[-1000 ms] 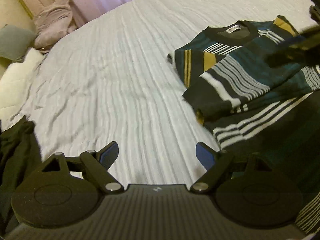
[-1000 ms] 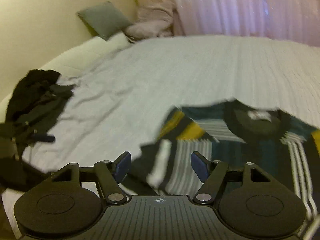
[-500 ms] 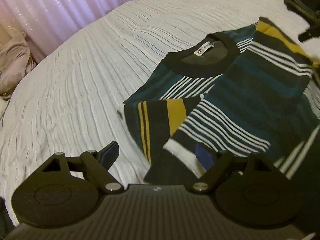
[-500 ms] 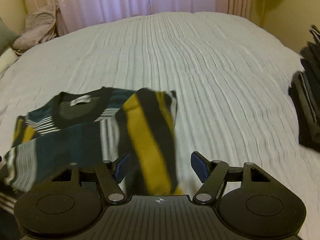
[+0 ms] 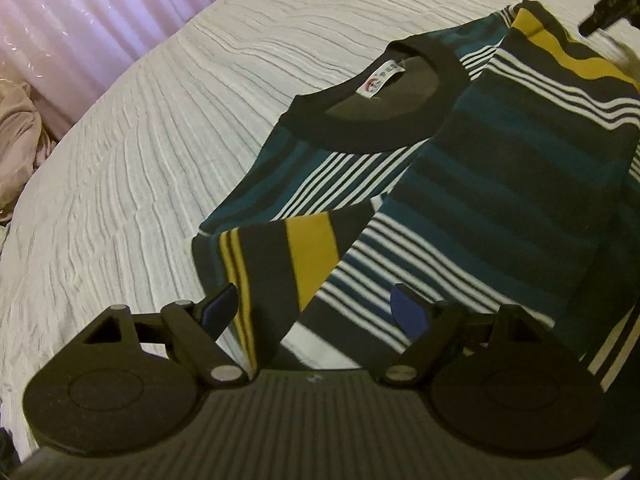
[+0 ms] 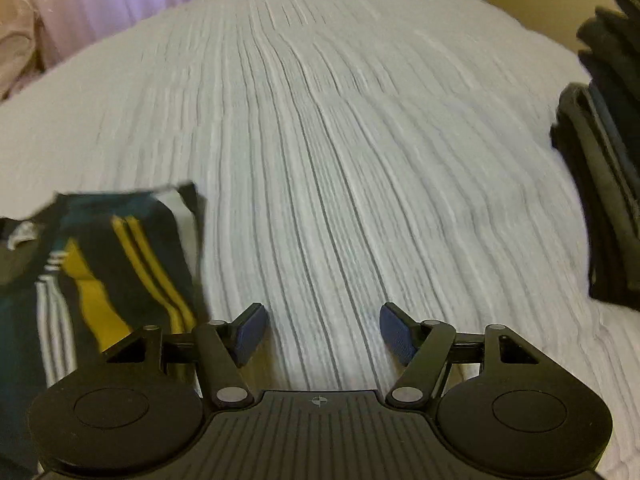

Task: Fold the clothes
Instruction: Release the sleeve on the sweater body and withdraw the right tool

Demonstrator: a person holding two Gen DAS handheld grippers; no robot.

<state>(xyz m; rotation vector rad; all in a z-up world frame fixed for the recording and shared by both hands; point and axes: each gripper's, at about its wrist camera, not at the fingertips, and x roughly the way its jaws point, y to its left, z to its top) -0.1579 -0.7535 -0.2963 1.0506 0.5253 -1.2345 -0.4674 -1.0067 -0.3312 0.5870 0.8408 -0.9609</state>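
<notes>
A striped sweater (image 5: 460, 184) in teal, black, white and mustard lies on the white ribbed bedspread (image 5: 160, 140), neck label up, with both sleeves folded over its front. My left gripper (image 5: 312, 306) hovers open over the near folded sleeve end, its pads apart with cloth seen below them. In the right wrist view the sweater (image 6: 108, 264) shows only at the left edge. My right gripper (image 6: 322, 330) stands open above bare bedspread (image 6: 360, 140), to the right of the sweater, with nothing between its fingers.
A stack of dark folded clothes (image 6: 604, 184) sits at the bed's right side. Pink curtains (image 5: 92, 12) hang behind the bed. A beige crumpled cloth (image 5: 16, 132) lies at the far left. A dark object (image 5: 604, 4) shows at the left view's top right.
Both grippers swept to the right across the bed. The left one came in over the sweater's sleeve. The right one passed beyond the sweater's edge onto bare bedspread. Both stayed open.
</notes>
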